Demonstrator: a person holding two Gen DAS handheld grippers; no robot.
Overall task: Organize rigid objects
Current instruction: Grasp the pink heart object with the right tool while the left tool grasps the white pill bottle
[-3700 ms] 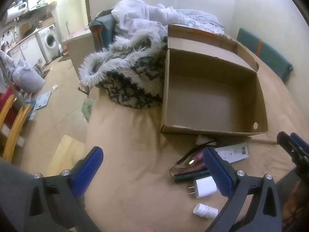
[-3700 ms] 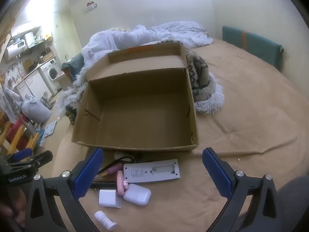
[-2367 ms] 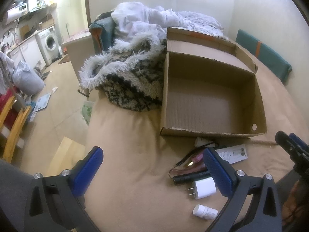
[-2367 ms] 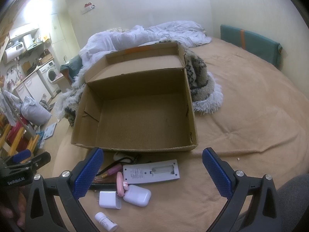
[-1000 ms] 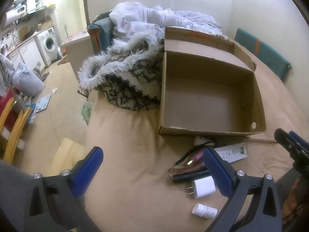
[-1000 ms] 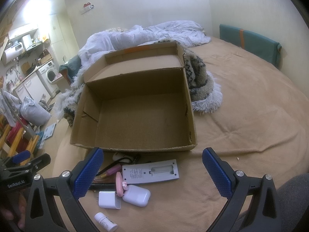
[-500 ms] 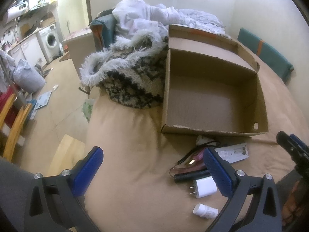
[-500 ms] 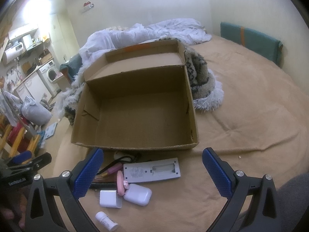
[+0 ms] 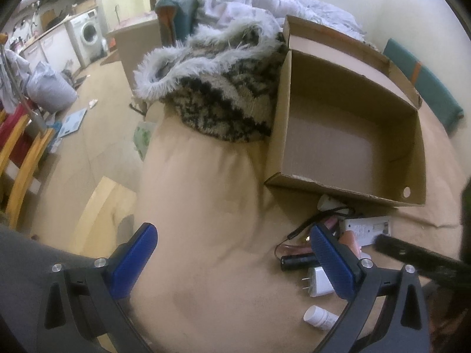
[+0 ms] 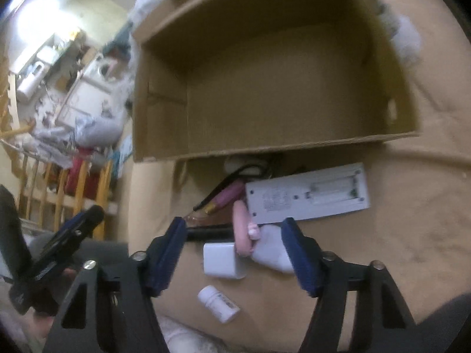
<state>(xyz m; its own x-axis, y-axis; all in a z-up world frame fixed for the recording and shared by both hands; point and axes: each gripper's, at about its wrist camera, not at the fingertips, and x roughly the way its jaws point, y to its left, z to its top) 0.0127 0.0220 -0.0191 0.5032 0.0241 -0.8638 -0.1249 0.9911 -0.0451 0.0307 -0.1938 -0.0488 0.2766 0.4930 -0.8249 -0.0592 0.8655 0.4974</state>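
Observation:
An empty cardboard box (image 9: pixel 338 189) (image 10: pixel 265 150) lies open on the tan bed. In front of it is a pile: a white remote (image 10: pixel 306 197) (image 9: pixel 368 229), a pink pen (image 10: pixel 226 200), a black torch (image 9: pixel 297 260), a white charger (image 10: pixel 223 260) (image 9: pixel 319 281), a pink clip (image 10: pixel 243 229), a white earbud case (image 10: pixel 273 254) and a white pill bottle (image 10: pixel 217 300) (image 9: pixel 319 317). My right gripper (image 10: pixel 235 250) hangs low over the pile. Its jaws are closing, with the charger, clip and case between them but not pressed. My left gripper (image 9: pixel 232 261) is open over bare sheet.
A furry patterned blanket (image 9: pixel 220 88) and white bedding lie left of and behind the box. A teal cushion (image 9: pixel 424 88) rests against the far wall. The bed's left edge drops to a floor with wooden chairs (image 9: pixel 17 158) and a washing machine.
My right gripper has dropped and tilted down toward the pile, and its jaws have narrowed. It now shows as a dark blur at the right of the left wrist view.

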